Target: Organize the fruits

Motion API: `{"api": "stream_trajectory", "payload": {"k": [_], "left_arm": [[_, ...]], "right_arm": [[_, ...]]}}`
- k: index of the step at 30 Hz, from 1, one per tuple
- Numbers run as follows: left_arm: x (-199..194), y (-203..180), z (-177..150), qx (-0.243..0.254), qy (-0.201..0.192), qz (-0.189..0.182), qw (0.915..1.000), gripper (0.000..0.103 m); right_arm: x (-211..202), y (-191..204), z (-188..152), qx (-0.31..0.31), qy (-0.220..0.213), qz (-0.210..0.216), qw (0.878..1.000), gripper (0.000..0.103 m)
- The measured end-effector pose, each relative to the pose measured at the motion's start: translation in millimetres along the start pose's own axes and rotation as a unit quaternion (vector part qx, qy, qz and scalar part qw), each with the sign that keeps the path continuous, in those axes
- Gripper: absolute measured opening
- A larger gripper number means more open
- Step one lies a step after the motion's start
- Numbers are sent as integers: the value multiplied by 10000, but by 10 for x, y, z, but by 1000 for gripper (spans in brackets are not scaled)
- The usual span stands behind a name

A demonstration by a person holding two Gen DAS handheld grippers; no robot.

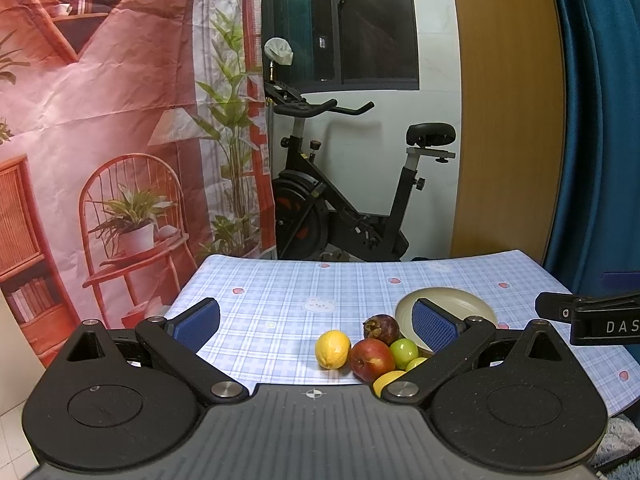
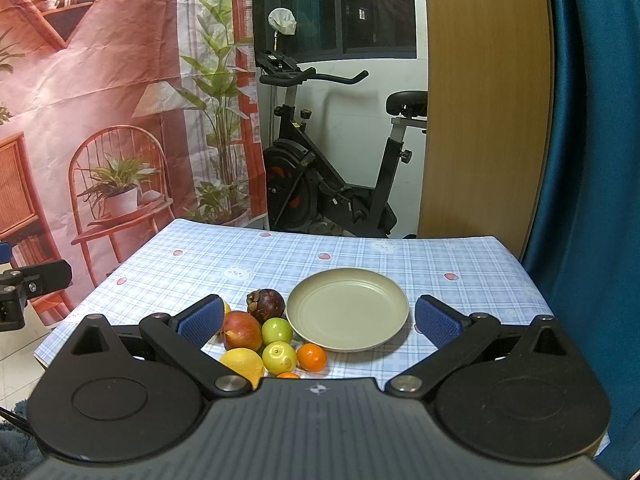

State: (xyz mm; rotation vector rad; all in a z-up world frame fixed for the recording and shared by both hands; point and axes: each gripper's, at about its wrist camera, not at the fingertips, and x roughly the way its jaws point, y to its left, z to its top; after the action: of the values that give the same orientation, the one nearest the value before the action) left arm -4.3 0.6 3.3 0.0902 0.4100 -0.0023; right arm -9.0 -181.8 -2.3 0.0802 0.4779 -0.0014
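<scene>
A beige plate [image 2: 347, 309] lies empty on the blue checked tablecloth [image 2: 280, 264]. Left of it sits a cluster of fruit: a dark mangosteen [image 2: 266, 304], a red apple [image 2: 241, 330], two green fruits [image 2: 277, 330] [image 2: 279, 357], a lemon [image 2: 242, 363] and a small orange [image 2: 311, 357]. My right gripper [image 2: 318, 322] is open and empty, held above the near table edge. In the left wrist view, my left gripper [image 1: 316, 326] is open and empty, with a lemon [image 1: 333, 349], the apple [image 1: 372, 358], the mangosteen [image 1: 381, 327] and the plate [image 1: 452, 304] ahead.
An exercise bike [image 2: 320, 176] stands behind the table's far edge. A printed backdrop [image 2: 100, 100] hangs on the left, and a wooden panel [image 2: 484, 100] and a blue curtain [image 2: 592, 120] on the right. The right gripper's body [image 1: 588, 318] shows in the left wrist view.
</scene>
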Motion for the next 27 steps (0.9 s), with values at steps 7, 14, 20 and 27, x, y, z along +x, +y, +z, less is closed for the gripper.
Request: {"api": "stream_trajectory", "payload": {"k": [7, 14, 20, 27], "left_arm": [[2, -3, -2, -4, -8, -21, 10000, 103], [14, -2, -7, -11, -7, -27, 10000, 103], [14, -6, -9, -16, -4, -22, 10000, 103], [18, -5, -8, -2, -23, -35, 10000, 103]], "right_arm": [[-4, 5, 0, -1, 0, -10, 10000, 103], [-13, -5, -7, 9, 5, -15, 10000, 103], [-8, -11, -6, 5, -3, -12, 10000, 103], [-13, 2, -3, 6, -4, -7, 10000, 103]]}}
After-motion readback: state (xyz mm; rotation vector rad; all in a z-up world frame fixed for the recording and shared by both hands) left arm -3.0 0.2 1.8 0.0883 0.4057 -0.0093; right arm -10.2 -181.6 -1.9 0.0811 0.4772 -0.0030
